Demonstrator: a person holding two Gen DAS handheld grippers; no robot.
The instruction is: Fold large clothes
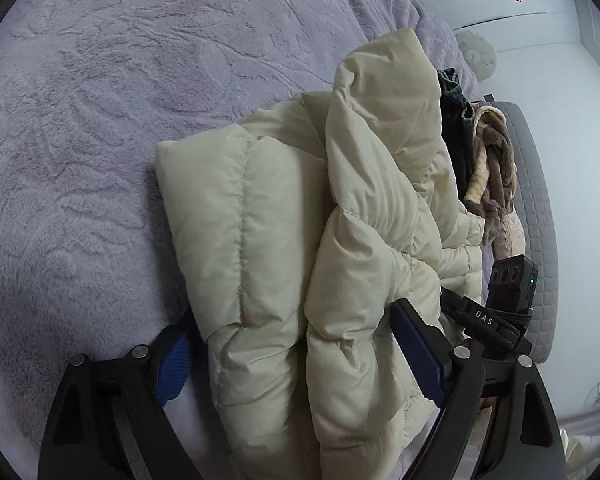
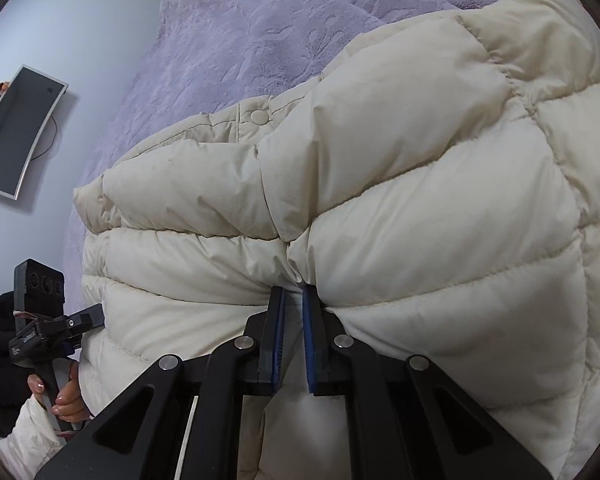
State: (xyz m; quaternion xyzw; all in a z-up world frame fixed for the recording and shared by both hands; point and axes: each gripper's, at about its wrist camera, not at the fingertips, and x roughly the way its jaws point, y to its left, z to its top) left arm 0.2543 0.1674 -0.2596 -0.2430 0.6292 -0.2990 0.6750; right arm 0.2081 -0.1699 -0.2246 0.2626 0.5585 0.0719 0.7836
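Note:
A cream puffer jacket (image 1: 284, 216) lies bunched on the lilac plush bedspread (image 1: 100, 120). In the left wrist view my left gripper (image 1: 290, 320) stands wide open astride its near end. The blue pads (image 1: 418, 348) flank the padded folds, and the left pad stands just clear of the fabric. In the right wrist view my right gripper (image 2: 294, 294) is shut on a pinch of the jacket (image 2: 420, 200) where two quilted panels meet. A snap button (image 2: 259, 116) shows on the placket. The left gripper's body (image 2: 40, 320) and the hand (image 2: 66, 398) holding it appear at the left edge.
A heap of dark and tan clothes (image 1: 488, 160) lies beyond the jacket, against a grey quilted bed edge (image 1: 540, 208). A round pale cushion (image 1: 478, 54) sits further back. A dark screen (image 2: 16, 132) hangs on the wall past the bedspread (image 2: 240, 40).

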